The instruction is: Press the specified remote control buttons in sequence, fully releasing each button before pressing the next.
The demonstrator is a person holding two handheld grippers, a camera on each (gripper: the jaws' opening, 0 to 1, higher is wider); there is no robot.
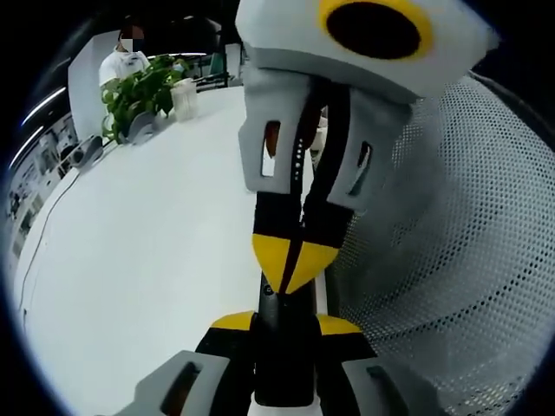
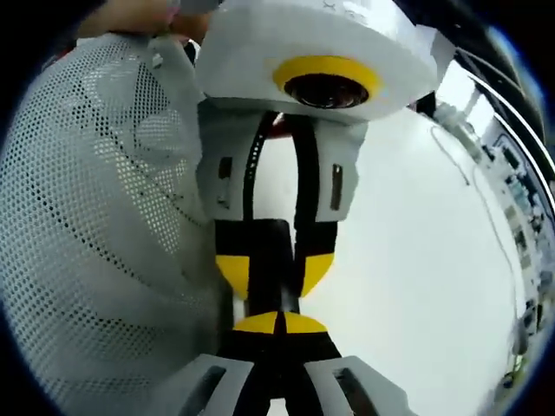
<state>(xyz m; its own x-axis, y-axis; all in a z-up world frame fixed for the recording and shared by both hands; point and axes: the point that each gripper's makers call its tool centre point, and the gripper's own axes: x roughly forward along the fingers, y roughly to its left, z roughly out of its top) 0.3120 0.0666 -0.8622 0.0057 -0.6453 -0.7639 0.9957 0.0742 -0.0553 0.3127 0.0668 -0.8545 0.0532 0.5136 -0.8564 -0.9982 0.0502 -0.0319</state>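
Observation:
A slim black remote control (image 1: 283,347) stands between the yellow-tipped jaws of my left gripper (image 1: 286,323), which is shut on its sides. My right gripper (image 1: 295,260) comes down from the top of the left gripper view, jaws shut together, its yellow tips resting on the remote's far end. The right gripper view has the reverse: my right gripper (image 2: 279,322) shut at the bottom, its tips against the remote (image 2: 270,253), held by the left gripper (image 2: 274,270) reaching in from above. The buttons are hidden.
A white perforated mesh basket (image 1: 451,243) (image 2: 95,217) stands close beside both grippers. Under them lies a white table (image 1: 147,260) (image 2: 416,260). At its far end are a green plant (image 1: 139,91), a white cup (image 1: 184,97) and a person (image 1: 121,62).

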